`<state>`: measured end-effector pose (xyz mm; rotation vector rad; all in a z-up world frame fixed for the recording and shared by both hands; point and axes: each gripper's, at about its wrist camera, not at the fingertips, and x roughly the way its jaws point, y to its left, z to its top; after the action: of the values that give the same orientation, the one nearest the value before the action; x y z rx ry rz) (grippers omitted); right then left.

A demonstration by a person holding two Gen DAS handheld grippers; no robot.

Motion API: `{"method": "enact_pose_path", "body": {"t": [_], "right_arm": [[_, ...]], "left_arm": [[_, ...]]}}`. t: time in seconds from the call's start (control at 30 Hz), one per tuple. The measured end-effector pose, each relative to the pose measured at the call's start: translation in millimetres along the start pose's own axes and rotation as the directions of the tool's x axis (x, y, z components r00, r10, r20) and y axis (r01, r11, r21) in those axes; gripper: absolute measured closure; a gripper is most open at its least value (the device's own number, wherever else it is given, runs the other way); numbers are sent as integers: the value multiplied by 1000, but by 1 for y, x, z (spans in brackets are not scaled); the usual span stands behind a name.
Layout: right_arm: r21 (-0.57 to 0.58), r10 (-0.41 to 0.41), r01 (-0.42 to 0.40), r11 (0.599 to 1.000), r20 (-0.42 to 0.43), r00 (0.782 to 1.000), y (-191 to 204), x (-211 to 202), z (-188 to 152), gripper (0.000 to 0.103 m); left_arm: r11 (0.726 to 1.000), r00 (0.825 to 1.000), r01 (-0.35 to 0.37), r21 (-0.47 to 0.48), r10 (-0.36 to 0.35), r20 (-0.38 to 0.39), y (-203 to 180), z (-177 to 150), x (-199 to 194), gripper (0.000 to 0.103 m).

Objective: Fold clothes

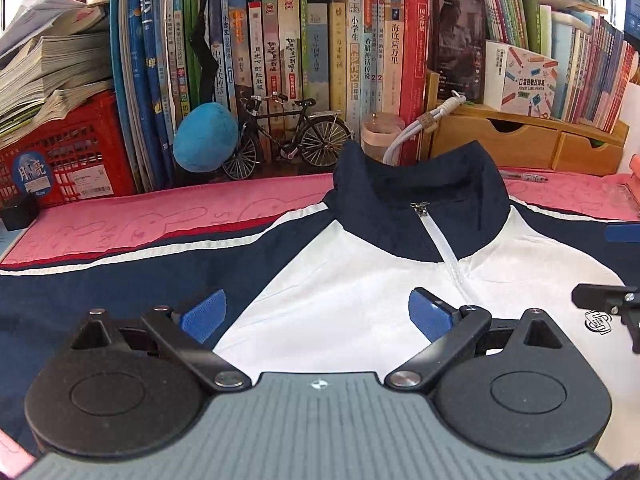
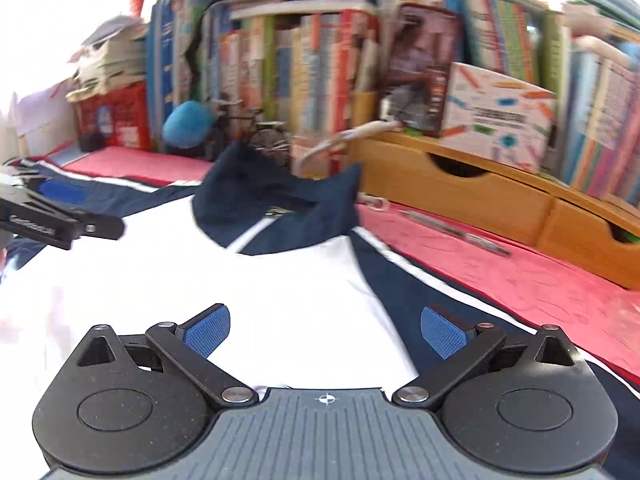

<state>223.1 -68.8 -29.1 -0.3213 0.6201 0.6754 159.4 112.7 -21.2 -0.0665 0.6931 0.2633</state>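
A navy and white zip jacket [image 1: 344, 280] lies face up on the pink desk mat [image 1: 160, 216], its navy collar [image 1: 416, 196] standing up toward the books. My left gripper [image 1: 316, 314] hovers open over the white chest panel, nothing between its blue pads. In the right wrist view the same jacket [image 2: 288, 280] spreads below my right gripper [image 2: 326, 330], which is also open and empty above the chest near the right shoulder seam. The right gripper's black fingers [image 1: 608, 300] show at the left view's right edge, and the left gripper [image 2: 60, 220] shows at the right view's left edge.
Rows of books [image 1: 320, 60] line the back. A model bicycle [image 1: 288, 136], a blue plush ball [image 1: 206, 136] and a red crate [image 1: 68, 152] stand at the back left. A wooden drawer organiser [image 1: 528, 140] sits back right, with a pen [image 2: 452, 232] lying on the mat.
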Motion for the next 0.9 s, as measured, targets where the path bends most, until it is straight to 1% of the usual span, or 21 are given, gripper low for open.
{"method": "enact_pose_path", "body": {"t": [0.03,0.1,0.17,0.2,0.23,0.27,0.33,0.37,0.4,0.43,0.47,0.5,0.53,0.57,0.6,0.67,0.7,0.73,0.77,0.8,0.9], "right_arm": [[-18,10,-10,1000,-16,1000,10,11,5,0],[-12,5,-6,1000,-54,999,13,30,10,0],[50,-6,10,999,-80,997,-2,45,7,0],[102,-12,20,995,-85,996,-18,50,3,0],[154,-42,55,987,-85,995,-39,51,-4,0],[190,-99,114,975,-89,991,-59,50,-10,0],[259,-215,237,936,-108,971,-97,45,-23,0],[289,-278,304,908,-128,952,-115,39,-29,0],[318,-338,369,873,-150,929,-133,34,-35,0],[337,-419,457,823,-183,889,-153,28,-39,0],[340,-499,544,767,-218,839,-168,19,-42,0],[340,-548,599,726,-242,801,-178,10,-46,0],[346,-568,614,710,-236,789,-184,-2,-51,1],[362,-544,572,736,-186,818,-185,-16,-57,1],[380,-502,509,772,-127,856,-183,-31,-63,1],[388,-392,369,844,-22,920,-173,-55,-71,1],[366,-327,299,881,13,945,-163,-62,-71,1],[341,-259,228,912,47,965,-154,-69,-72,1],[313,-188,155,937,78,979,-145,-76,-72,0],[280,-131,102,955,89,987,-133,-80,-72,0],[169,-17,9,985,45,999,-92,-75,-71,0]], "left_arm": [[1000,1000,-21,3,21,-9,2,0,8,4],[996,996,-85,18,85,-24,7,-1,23,4],[986,987,-162,49,163,-17,18,-3,34,0],[983,984,-178,39,178,-1,27,-3,36,0],[981,981,-193,19,193,-6,36,-2,37,0],[978,978,-209,-1,209,-12,46,0,38,0],[972,973,-231,-31,231,-20,66,3,41,0],[964,965,-262,-38,261,-22,75,3,42,0],[950,951,-308,-46,307,-29,83,3,44,0],[938,940,-340,-65,338,-40,92,4,45,0],[930,934,-356,-91,353,-53,101,5,44,0],[927,936,-353,-128,346,-68,109,4,41,2],[928,941,-338,-159,330,-71,114,4,38,4],[934,951,-308,-181,302,-60,116,2,32,4],[941,960,-281,-189,278,-46,114,0,27,4],[956,971,-240,-167,240,-16,103,-5,16,4],[964,975,-219,-147,221,-2,95,-7,10,4],[973,980,-194,-124,197,13,85,-8,3,4],[980,985,-169,-104,172,25,77,-10,-4,4],[987,989,-138,-87,142,35,68,-11,-11,4],[999,998,-35,-19,36,51,35,-18,-32,3]]}}
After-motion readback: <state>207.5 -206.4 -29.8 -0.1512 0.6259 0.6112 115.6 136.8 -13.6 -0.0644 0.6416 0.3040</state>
